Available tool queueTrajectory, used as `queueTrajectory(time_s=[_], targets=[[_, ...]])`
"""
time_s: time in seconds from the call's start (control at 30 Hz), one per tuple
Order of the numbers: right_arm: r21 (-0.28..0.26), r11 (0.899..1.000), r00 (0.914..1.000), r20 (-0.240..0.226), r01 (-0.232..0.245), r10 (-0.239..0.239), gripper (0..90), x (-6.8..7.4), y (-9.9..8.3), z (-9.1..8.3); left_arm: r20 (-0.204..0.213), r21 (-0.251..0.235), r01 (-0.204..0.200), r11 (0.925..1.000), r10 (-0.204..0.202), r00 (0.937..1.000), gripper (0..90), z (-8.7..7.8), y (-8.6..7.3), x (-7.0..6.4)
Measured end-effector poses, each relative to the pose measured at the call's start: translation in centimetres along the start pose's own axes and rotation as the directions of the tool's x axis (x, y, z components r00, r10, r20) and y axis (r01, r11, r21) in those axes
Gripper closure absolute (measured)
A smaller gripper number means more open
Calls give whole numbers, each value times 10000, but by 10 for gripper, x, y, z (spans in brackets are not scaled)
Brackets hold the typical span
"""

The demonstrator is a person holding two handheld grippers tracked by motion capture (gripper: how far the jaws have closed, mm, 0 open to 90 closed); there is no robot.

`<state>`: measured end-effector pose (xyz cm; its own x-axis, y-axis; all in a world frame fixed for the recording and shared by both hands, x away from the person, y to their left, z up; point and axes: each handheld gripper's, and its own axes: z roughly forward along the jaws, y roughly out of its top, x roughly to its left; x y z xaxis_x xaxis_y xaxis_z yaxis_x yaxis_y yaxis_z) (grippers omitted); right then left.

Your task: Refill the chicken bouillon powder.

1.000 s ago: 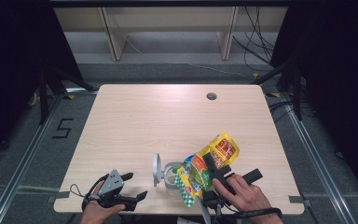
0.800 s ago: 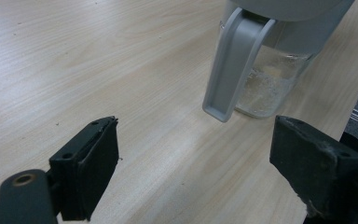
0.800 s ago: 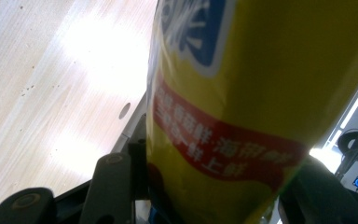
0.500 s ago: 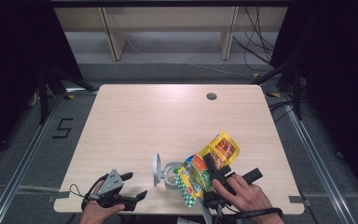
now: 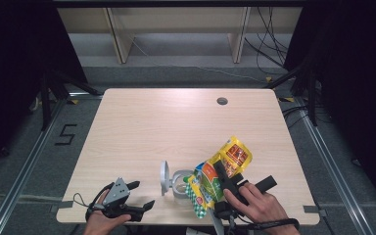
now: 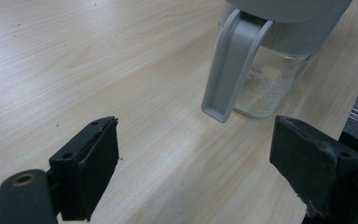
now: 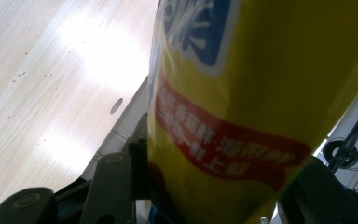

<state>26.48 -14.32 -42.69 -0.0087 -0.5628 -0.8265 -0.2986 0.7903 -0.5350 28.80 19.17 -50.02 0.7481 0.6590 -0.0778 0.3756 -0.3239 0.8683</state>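
I have the right gripper clamped on a yellow snack bag, near the near edge of the table, right of centre. In the right gripper view the 2 jaws press on either side of the bag, whose yellow face carries a red band with pale lettering and a blue patch above it. From the high view the bag is tilted, its far end up and to the right, and its near end hangs over a clear jug with a grey lid and handle. A second bag, green and orange with a checked edge, lies against the yellow one on its left, just beside the jug; I cannot tell whether it touches the gripper.

My left gripper rests at the near left of the table, well apart from the bags, with its jaws spread wide and nothing between them. In the left gripper view the 2 black pads stand apart over bare wood, and the jug stands beyond them, handle turned toward me, with a little pale grainy stuff at its bottom.
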Motion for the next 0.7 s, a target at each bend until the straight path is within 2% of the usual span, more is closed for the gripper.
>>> queueTrajectory(time_s=[0.03,0.07,0.17,0.23,0.27,0.3,0.33,0.37,0.4,0.47,0.5,0.53,0.57,0.6,0.63,0.67,0.7], targets=[[4,10000,10000,83,-6,6,545,0,0,0,-17,9,-62,10000,62,10000,150,0,0,0],[21,10000,10000,71,-37,37,545,0,-1,0,-5,-34,-288,9996,288,9996,150,0,1,2],[39,10000,10000,-85,37,-36,545,0,1,1,-39,48,-297,9995,297,9996,150,0,1,2],[-114,9999,9998,-182,54,-56,547,1,4,2,-10,57,-36,10000,36,10000,150,0,0,0],[-123,9999,9999,-109,67,-69,547,1,4,2,-64,126,-128,9998,129,9999,150,0,1,0],[-131,9999,9999,89,88,-87,548,1,4,2,-81,166,-498,9986,499,9987,150,0,1,2],[-157,9998,9999,-35,96,-96,549,-1,3,2,27,11,-412,9991,412,9991,150,0,1,1],[-66,9999,9997,180,143,-142,550,-2,3,1,-19,127,-606,9981,606,9982,150,-1,2,3],[58,9998,9996,199,190,-191,550,-4,2,0,43,3,-402,9992,402,9992,150,0,1,1],[63,9998,9996,214,190,-191,550,-5,0,-1,62,56,-416,9991,416,9991,150,-1,1,2],[34,9999,9999,47,163,-163,549,-5,0,-1,36,1,-192,9998,192,9998,150,0,0,1],[92,9997,9997,142,215,-217,549,-5,0,-1,-18,50,-47,10000,47,10000,150,-1,0,0],[105,9997,9997,104,218,-219,549,-4,-1,-1,28,-18,-88,10000,88,10000,150,-1,1,0],[98,9998,9998,91,188,-189,550,-4,-1,-1,60,9,-397,9992,397,9992,150,-1,1,2],[82,9998,9997,112,196,-197,549,-5,0,-1,82,16,-380,9993,380,9992,150,0,1,2],[17,9999,9999,82,117,-117,549,-4,-1,-1,60,-70,33,10000,-32,10000,150,1,0,-1],[-52,9999,9999,-33,120,-120,549,-4,0,-1,21,72,-135,9999,135,9999,150,0,0,0]])
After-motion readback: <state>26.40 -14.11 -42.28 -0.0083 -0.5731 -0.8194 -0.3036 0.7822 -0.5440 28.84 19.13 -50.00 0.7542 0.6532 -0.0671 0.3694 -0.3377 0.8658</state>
